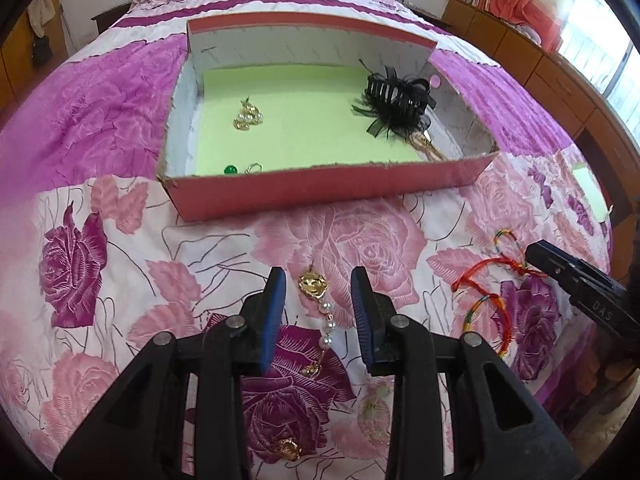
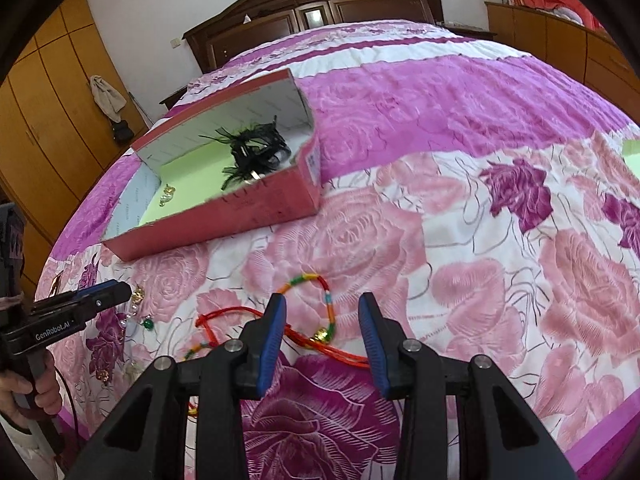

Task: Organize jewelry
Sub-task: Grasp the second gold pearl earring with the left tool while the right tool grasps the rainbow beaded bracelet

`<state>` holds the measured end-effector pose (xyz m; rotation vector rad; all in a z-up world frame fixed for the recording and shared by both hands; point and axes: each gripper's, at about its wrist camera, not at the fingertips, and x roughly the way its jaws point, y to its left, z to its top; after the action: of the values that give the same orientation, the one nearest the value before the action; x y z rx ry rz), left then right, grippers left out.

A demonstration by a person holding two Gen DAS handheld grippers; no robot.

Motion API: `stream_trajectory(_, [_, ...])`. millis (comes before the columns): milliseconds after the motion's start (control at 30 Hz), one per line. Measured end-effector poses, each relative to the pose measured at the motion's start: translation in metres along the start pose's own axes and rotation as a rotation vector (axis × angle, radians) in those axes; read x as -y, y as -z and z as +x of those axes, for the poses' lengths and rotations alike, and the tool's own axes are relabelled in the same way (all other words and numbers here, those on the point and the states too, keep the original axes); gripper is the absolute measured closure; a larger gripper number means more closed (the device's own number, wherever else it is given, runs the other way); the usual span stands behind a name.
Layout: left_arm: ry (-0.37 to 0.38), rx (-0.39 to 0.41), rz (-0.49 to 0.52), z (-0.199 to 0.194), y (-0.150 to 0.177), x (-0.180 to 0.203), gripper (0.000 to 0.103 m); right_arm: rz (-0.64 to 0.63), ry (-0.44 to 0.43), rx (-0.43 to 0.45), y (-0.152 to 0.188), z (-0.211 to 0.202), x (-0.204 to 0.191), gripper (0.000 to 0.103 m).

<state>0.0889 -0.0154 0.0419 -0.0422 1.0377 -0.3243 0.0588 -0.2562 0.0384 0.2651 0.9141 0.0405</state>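
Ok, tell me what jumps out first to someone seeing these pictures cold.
First the flowered pink bedspread filling both views, with a red box lined in green sitting on it. Inside, a black feathered hair clip stands out at the right end. Nearer, the left gripper straddles a gold and pearl chain, open; the right gripper hangs over a coloured cord bracelet.

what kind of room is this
Most likely a home bedroom. The work happens on a bed with a pink rose bedspread, a dark wooden headboard stands at its far end, and wooden wardrobes line the wall beside it.
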Motion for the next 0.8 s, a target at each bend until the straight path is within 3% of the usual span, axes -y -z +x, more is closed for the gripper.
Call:
stream_trajectory(333, [-0.034,-0.032,0.030,0.018,0.008,0.008,0.080,0.002,-0.016,-0.020,0.008,0.012,0.007,0.062])
stream_trajectory(600, [-0.055,-0.021,0.048,0.024,0.011,0.009,0.093,0.003,-0.030,-0.026,0.011,0.019,0.011,0.063])
stream_trajectory(800, [-0.054,-0.007,0.059,0.022,0.011,0.010,0.094,0.019,-0.019,-0.009,0.012,0.020,0.015,0.076])
